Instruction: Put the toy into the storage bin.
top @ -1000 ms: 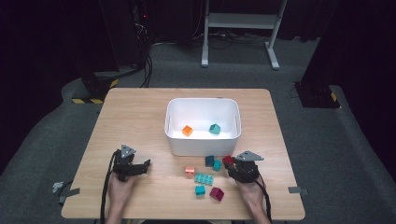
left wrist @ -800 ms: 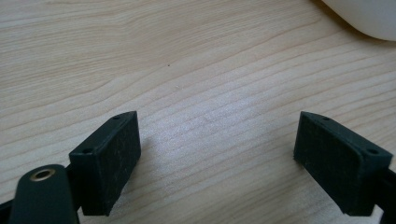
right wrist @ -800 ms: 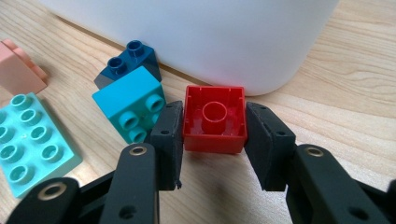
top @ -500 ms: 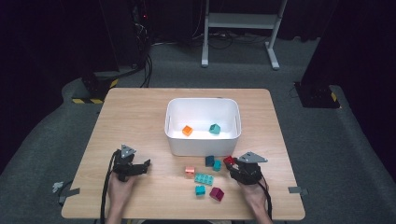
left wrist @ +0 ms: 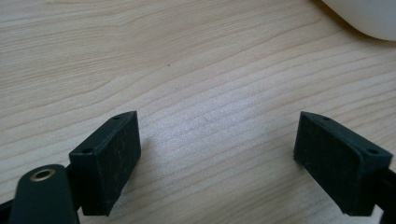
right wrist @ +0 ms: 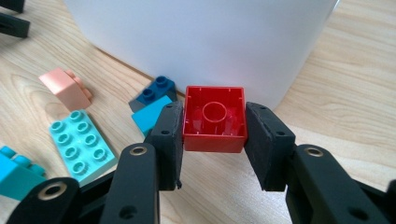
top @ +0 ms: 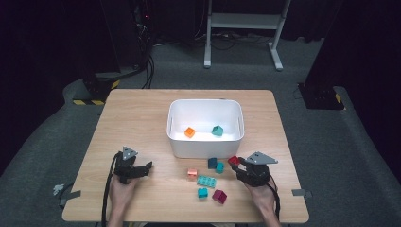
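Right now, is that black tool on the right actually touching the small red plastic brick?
Touching. In the right gripper view the right tool has both black pads pressed flat against opposite sides of the red plastic brick, with no gap either side.

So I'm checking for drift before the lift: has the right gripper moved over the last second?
No. In the high view the right gripper sits at the same spot off the white bin's near right corner, shut on the red block.
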Demonstrator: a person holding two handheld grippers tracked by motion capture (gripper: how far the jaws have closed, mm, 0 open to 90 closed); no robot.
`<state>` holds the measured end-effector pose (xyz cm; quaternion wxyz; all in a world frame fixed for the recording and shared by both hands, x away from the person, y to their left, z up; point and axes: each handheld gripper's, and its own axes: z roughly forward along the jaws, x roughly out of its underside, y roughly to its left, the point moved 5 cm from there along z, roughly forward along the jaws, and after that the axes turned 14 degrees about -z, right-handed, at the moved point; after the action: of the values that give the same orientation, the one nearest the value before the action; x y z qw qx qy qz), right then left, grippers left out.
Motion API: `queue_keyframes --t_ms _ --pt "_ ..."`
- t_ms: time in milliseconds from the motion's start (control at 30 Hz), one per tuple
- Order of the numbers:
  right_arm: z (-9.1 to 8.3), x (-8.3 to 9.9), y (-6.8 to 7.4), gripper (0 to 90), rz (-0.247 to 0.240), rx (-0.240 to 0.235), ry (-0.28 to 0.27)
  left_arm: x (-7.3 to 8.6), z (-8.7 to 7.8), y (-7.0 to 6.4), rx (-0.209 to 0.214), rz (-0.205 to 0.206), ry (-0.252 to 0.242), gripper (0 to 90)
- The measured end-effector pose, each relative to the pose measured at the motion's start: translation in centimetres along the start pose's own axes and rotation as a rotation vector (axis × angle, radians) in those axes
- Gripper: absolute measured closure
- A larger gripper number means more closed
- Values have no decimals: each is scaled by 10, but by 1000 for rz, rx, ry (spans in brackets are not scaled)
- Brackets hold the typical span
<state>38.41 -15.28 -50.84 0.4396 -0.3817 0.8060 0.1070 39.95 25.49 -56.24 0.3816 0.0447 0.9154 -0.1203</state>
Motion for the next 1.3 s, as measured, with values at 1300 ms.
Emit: queue_keyframes --t_ms 1300 --pt "-50 -61 -19 589 -53 -68 -119 0 0 0 1 0 -1 148"
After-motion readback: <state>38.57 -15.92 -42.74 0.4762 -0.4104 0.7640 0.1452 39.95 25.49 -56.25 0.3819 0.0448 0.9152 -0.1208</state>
